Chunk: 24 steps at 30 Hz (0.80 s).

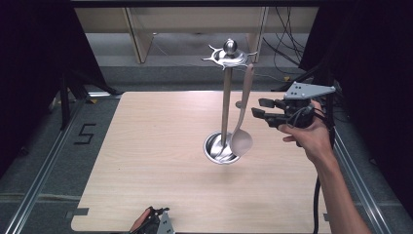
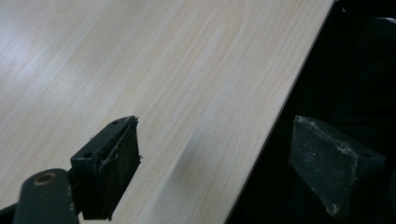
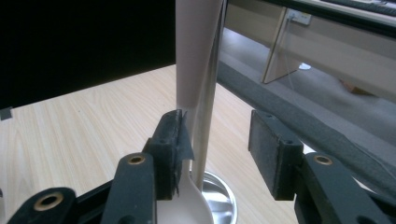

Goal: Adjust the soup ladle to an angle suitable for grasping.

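One table (image 1: 160,161), light wood. One metal stand (image 1: 226,105): one pole, one round dish base (image 1: 214,148), one ball knob on top, ring of hooks beneath it, exact hook count unclear. One pale ladle (image 1: 242,127) hanging from stand, just beyond right gripper's jaws. Two grippers: right gripper (image 1: 260,109) beside ladle, jaws apart; left gripper (image 1: 157,220) well apart from stand, jaws apart. One floor marking "5" (image 1: 85,133).
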Tool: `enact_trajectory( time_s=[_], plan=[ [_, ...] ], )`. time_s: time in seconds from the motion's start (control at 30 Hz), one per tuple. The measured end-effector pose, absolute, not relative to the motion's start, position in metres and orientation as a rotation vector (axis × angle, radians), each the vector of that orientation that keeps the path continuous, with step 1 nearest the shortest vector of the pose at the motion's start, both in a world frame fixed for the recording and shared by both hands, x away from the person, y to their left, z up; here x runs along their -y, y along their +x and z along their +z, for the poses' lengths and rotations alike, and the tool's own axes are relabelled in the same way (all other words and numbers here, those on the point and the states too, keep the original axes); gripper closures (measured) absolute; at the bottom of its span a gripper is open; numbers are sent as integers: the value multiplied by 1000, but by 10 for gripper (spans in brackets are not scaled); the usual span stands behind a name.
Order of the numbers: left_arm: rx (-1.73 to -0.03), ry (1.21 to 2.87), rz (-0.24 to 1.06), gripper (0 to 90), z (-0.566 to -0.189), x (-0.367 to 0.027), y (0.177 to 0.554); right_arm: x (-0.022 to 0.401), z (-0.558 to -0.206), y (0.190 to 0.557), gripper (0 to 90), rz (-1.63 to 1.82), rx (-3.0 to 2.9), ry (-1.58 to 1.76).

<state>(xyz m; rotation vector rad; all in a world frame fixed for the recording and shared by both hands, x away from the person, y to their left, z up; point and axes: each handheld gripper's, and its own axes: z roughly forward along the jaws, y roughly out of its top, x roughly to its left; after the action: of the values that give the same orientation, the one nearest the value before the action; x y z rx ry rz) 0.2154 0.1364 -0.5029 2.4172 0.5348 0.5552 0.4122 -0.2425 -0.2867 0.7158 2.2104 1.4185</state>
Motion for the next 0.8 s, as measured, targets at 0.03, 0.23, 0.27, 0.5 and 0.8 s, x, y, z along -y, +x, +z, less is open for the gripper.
enact_trajectory(
  time_s=[0.03,0.23,0.27,0.5,0.8],
  plan=[
    [-535,2417,554,154,-503,-137,216,245,-288,408,546,1394,-2194,701],
    [-533,2409,546,154,-503,-136,216,246,-295,394,491,1326,-2188,704],
    [-533,2409,546,153,-503,-136,216,246,-296,391,487,1313,-2199,718],
    [-534,2408,548,154,-503,-137,216,248,-303,382,458,1298,-2167,707],
    [-543,2405,558,154,-504,-136,216,251,-322,364,445,1292,-2162,684]
  ],
)
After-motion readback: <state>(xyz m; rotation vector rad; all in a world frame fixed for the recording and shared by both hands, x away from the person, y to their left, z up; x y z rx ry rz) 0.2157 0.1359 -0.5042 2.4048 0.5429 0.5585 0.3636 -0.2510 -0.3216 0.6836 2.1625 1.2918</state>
